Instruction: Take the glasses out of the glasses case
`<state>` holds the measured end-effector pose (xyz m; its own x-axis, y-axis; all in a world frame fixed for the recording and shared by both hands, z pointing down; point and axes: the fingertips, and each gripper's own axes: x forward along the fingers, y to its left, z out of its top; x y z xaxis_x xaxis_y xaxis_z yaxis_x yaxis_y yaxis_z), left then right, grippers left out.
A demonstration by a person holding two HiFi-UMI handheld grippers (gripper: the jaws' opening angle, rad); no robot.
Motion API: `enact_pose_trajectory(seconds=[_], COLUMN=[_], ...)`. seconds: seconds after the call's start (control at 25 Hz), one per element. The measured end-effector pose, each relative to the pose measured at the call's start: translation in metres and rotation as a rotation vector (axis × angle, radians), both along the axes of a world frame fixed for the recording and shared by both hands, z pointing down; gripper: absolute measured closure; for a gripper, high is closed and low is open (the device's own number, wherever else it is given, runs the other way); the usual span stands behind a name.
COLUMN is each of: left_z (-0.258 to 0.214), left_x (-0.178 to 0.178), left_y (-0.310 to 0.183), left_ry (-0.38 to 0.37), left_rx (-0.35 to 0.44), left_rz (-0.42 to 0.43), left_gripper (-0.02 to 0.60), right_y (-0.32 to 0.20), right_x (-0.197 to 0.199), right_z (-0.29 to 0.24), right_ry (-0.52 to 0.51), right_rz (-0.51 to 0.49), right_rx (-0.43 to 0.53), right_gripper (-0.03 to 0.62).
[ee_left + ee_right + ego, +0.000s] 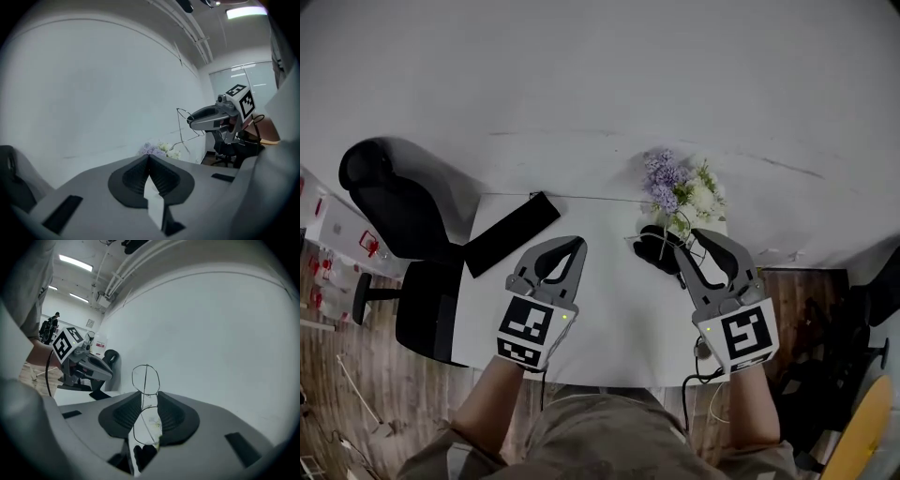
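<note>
Thin wire-framed glasses (146,380) stand upright between the jaws of my right gripper (149,398), which is shut on them near the bridge, one lens above the pads and one below. From the left gripper view the glasses (184,125) hang in the air off the right gripper (202,120), well above the table. A black glasses case (654,251) lies on the white table (609,309) by the flowers, just below the right gripper (696,242). My left gripper (577,243) is raised beside it, shut and empty, its tips (149,158) touching.
Purple and white flowers (680,190) stand at the table's far right edge against the white wall. A flat black strip (511,233) lies at the table's far left corner. A black office chair (394,216) stands left of the table. A cable (705,375) hangs off the near edge.
</note>
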<state>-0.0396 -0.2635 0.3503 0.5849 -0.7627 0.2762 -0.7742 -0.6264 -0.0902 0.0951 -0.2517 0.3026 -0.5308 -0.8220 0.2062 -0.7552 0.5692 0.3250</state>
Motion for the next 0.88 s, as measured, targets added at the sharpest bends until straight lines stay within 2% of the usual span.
enact_pose_trajectory(seconds=[0.24, 0.44, 0.6, 0.76, 0.88], left_z=[-0.046, -0.065, -0.07, -0.069, -0.067], left_x=[0.0, -0.006, -0.008, -0.01, -0.013], left_y=[0.015, 0.026, 0.034, 0.046, 0.054], left_ry=[0.051, 0.076, 0.099, 0.11, 0.126], left_rx=[0.079, 0.132, 0.138, 0.13, 0.129], left_rz=[0.016, -0.014, -0.026, -0.031, -0.043], left_gripper=[0.566, 0.566, 0.566, 0.566, 0.566], right_y=[0.033, 0.061, 0.08, 0.094, 0.101], right_x=[0.005, 0.009, 0.014, 0.009, 0.003], right_z=[-0.051, -0.061, -0.051, -0.046, -0.035], right_ry=[-0.114, -0.176, -0.191, -0.293, -0.317], right_rz=[0.013, 0.027, 0.015, -0.013, -0.022], right_rx=[0.057, 0.067, 0.034, -0.016, -0.055], right_gripper=[0.468, 0.468, 0.47, 0.47, 0.47])
